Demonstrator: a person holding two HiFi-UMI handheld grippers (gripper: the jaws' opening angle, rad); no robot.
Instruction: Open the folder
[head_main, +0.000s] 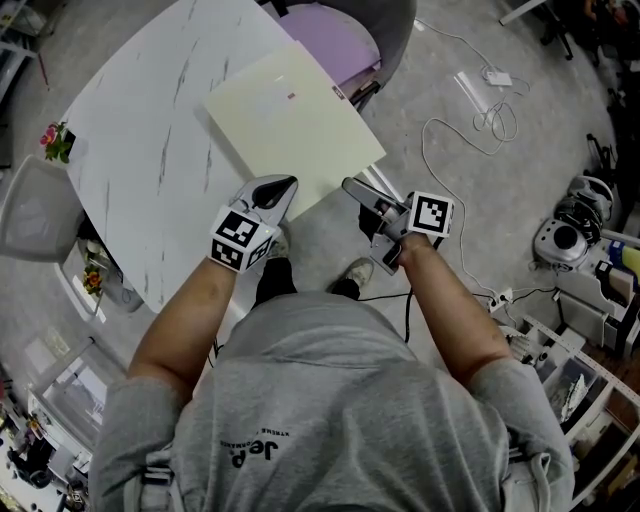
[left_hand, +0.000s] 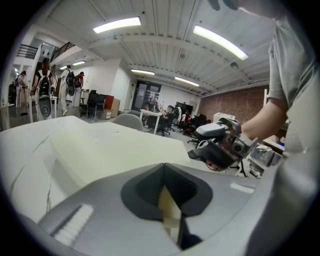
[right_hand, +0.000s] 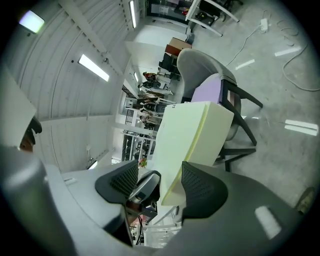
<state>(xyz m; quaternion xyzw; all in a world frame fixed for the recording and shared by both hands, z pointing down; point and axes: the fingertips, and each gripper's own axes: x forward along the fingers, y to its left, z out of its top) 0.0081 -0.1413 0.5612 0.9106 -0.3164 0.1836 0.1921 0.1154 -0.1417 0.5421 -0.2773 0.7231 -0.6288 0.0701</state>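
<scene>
A pale yellow folder (head_main: 290, 120) lies shut on the white marbled table (head_main: 150, 120), with its near edge sticking out past the table's edge. My left gripper (head_main: 286, 186) is shut on the folder's near corner; in the left gripper view a cream sliver of it (left_hand: 170, 210) shows between the shut jaws (left_hand: 167, 200). My right gripper (head_main: 350, 186) stands open at the folder's near right edge. In the right gripper view the folder's corner (right_hand: 187, 130) reaches in between the wide jaws (right_hand: 160, 182), close to one pad and apart from the other.
A grey chair with a purple seat (head_main: 340, 40) stands at the table's far side. Cables (head_main: 470, 120) trail over the floor to the right. Small flowers (head_main: 57, 140) sit at the table's left corner, above another grey chair (head_main: 30, 215). My feet are under the table's edge.
</scene>
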